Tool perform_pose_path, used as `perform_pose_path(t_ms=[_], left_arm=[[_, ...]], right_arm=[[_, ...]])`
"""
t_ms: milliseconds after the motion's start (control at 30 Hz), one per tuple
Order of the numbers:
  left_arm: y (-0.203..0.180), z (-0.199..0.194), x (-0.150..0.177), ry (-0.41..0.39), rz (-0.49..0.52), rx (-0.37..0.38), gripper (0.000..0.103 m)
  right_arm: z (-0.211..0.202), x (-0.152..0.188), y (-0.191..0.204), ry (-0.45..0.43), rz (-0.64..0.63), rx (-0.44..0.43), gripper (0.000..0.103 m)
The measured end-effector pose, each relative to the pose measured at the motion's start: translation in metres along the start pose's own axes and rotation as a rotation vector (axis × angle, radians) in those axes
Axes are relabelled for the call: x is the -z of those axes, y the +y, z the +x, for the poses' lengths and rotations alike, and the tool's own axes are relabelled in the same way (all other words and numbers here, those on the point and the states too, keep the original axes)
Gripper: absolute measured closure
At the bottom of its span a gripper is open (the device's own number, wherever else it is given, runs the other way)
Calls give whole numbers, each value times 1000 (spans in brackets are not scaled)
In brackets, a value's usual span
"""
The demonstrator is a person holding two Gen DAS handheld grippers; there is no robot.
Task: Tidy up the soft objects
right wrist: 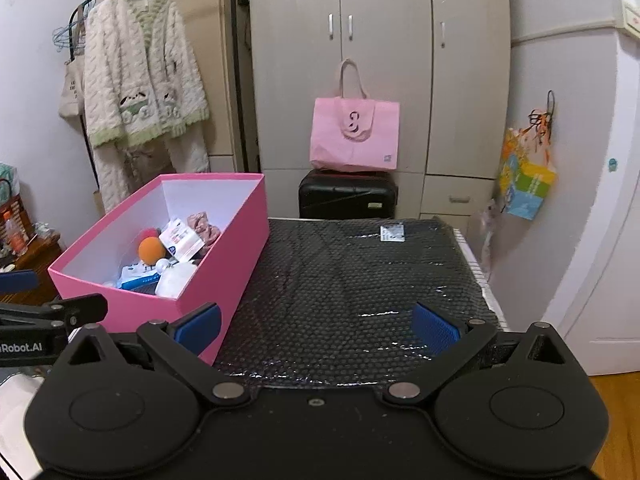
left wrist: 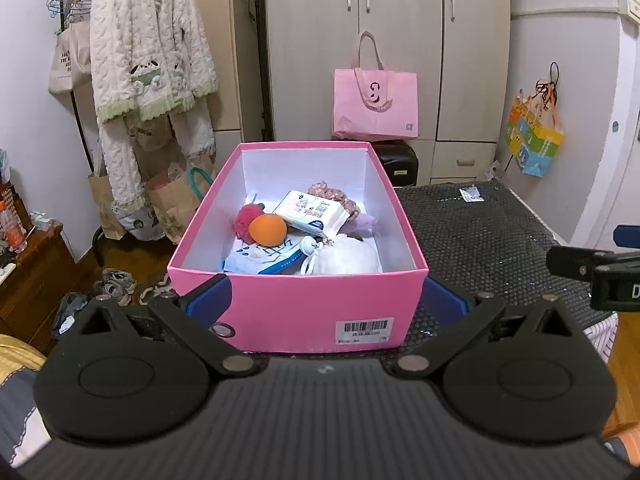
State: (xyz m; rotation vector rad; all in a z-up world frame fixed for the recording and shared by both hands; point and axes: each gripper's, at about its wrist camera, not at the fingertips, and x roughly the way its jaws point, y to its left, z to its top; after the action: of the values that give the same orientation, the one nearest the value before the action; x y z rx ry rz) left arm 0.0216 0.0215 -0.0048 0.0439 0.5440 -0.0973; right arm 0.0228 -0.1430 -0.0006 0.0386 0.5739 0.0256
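the left gripper (left wrist: 326, 300) is seen nearest, its blue pads (left wrist: 210, 300) spread wide, one at each side of the near end of the pink box (left wrist: 320, 304); nothing is gripped, and contact with the box cannot be told. the box is set on the left edge of the black-covered table (left wrist: 480, 232). inside it are held an orange ball (left wrist: 267, 229), a red pompom (left wrist: 246, 220) just behind the ball, a tissue pack (left wrist: 312, 212) tilted on the heap, a blue-and-white pack (left wrist: 264, 258) at the near end, a white pouch (left wrist: 344, 258) beside it, and a brown scrunchie (left wrist: 332, 194) toward the far wall. the right gripper (right wrist: 316, 328) is held over the table's near edge, right of the box, jaws open and empty. a small card (right wrist: 393, 234) is seen at the table's far edge.
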Motion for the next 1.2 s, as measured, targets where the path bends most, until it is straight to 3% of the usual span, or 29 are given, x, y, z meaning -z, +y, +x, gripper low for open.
perform_pose_path(t_ms=[1200], left_arm=[[-29, -17, 19, -23, 46, 11, 0]], right_arm=[[-27, 25, -5, -64, 2, 56, 0]])
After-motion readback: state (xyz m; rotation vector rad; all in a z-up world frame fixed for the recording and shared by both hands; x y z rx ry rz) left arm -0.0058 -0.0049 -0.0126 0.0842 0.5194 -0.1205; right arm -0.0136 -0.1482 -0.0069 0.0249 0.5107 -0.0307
